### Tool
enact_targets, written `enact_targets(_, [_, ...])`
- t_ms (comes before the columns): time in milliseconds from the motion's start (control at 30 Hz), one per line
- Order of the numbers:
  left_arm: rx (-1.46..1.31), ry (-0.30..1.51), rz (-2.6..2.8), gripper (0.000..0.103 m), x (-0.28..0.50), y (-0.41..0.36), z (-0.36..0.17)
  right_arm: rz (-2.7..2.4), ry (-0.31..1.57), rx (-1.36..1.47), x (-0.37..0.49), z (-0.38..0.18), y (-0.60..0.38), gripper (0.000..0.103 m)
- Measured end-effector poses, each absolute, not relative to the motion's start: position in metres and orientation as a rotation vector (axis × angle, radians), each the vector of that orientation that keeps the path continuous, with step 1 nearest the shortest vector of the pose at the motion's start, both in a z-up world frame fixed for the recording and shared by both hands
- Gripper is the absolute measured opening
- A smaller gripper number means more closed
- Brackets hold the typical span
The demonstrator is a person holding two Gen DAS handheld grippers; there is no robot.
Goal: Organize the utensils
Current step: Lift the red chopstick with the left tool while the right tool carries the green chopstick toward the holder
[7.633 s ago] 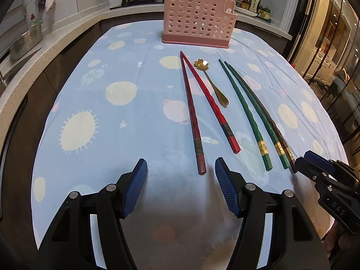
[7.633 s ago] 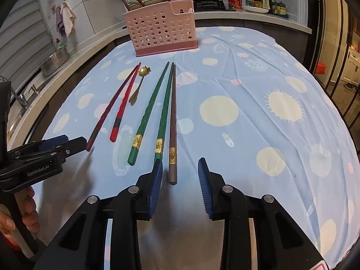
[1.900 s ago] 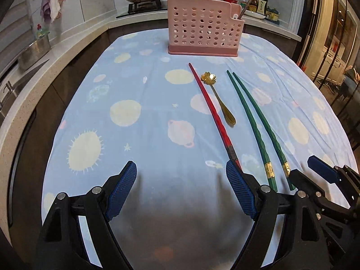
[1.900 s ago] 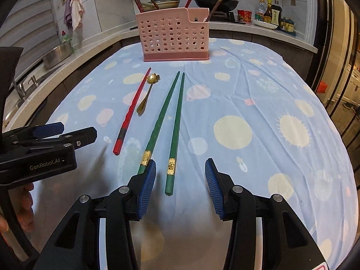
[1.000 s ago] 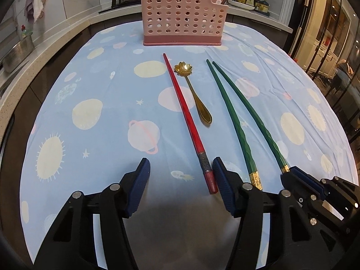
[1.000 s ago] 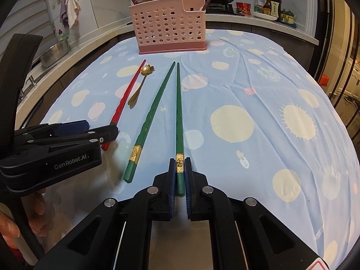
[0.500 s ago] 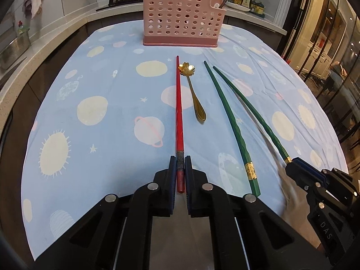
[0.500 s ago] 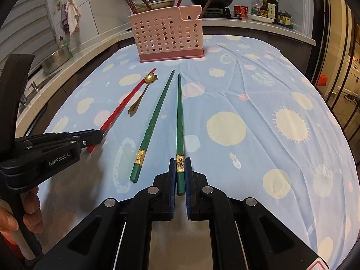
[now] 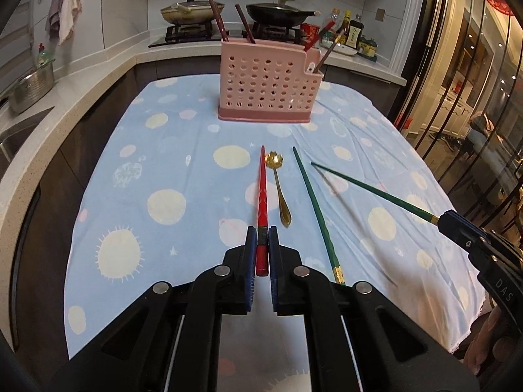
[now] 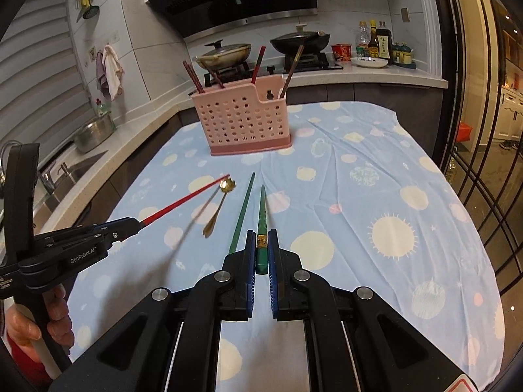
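Observation:
My left gripper (image 9: 261, 233) is shut on the thick end of a red chopstick (image 9: 262, 189), which hangs lifted above the tablecloth, tip pointing toward the pink utensil basket (image 9: 266, 88). My right gripper (image 10: 261, 236) is shut on a green chopstick (image 10: 262, 209), also raised off the cloth. From the left wrist view that held green chopstick (image 9: 369, 191) slants in from the right. A second green chopstick (image 9: 316, 210) and a gold spoon (image 9: 279, 189) lie flat on the cloth between the two. The basket (image 10: 243, 121) holds several chopsticks upright.
The blue tablecloth (image 9: 163, 163) with sun and planet prints covers the table. Behind the basket runs a counter with a stove, two pans (image 9: 191, 11) and sauce bottles (image 10: 376, 42). A steel bowl (image 10: 93, 132) sits by the sink at left. Glass doors stand at right.
The left gripper closed on the red chopstick a second ago. Both grippers have since risen, lifting the red and the green chopstick off the cloth; the basket now looks farther away.

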State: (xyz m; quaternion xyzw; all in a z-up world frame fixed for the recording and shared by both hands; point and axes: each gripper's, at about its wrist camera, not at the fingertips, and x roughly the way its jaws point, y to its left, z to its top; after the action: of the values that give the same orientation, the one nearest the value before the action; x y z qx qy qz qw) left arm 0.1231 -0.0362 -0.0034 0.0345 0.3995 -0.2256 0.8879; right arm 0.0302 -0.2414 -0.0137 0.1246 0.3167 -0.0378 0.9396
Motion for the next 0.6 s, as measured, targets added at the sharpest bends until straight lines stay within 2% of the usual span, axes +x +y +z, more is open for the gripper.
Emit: enact_targets(600, [0.039, 0.583, -0.430, 0.007, 0.182, -0.030, 0.108, -0.063, 0.399, 0.236, 0.072, 0.091, -0.274, 0.007])
